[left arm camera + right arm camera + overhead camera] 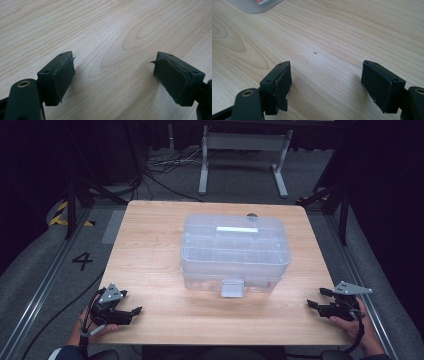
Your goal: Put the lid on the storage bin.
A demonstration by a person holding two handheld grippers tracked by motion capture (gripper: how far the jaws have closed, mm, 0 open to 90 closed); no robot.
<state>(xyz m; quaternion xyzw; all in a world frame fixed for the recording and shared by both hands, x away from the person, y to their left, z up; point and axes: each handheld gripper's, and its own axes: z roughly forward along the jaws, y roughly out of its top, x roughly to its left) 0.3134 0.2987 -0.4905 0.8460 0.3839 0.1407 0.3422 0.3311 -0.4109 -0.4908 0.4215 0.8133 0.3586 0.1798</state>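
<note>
— Where are your two grippers right now?

— Both sit low at my edge of the wooden table (150, 250), one at each near corner. My left gripper (131, 304) is at the near left corner, and my left hand (95, 326) holds it just over the table's edge. My right gripper (315, 299) is at the near right corner, held in my right hand (356, 325). Both point inward, toward the middle of the table.

— Are they holding anything?

— No. In the left gripper view my left gripper (113, 72) has its jaws spread wide, with bare wood grain between the pads. The right gripper view shows the same for my right gripper (325, 77): jaws wide apart, nothing between them, two tiny dark specks (315, 52) on the wood ahead.

— And the box?

— The clear plastic box (235, 251) stands in the middle of the table, toward the far side, well apart from both grippers. Its lid is on, with a pale handle (237, 229) lying flat on top, and a pale latch (232, 288) hangs at the middle of the side facing me. A corner of the box (255, 5) shows at the top left of the right gripper view, with something red inside that I cannot make out.

— Anything else on the table?

— A small dark thing (252, 215) sits just behind the box; I cannot tell what it is.
</note>
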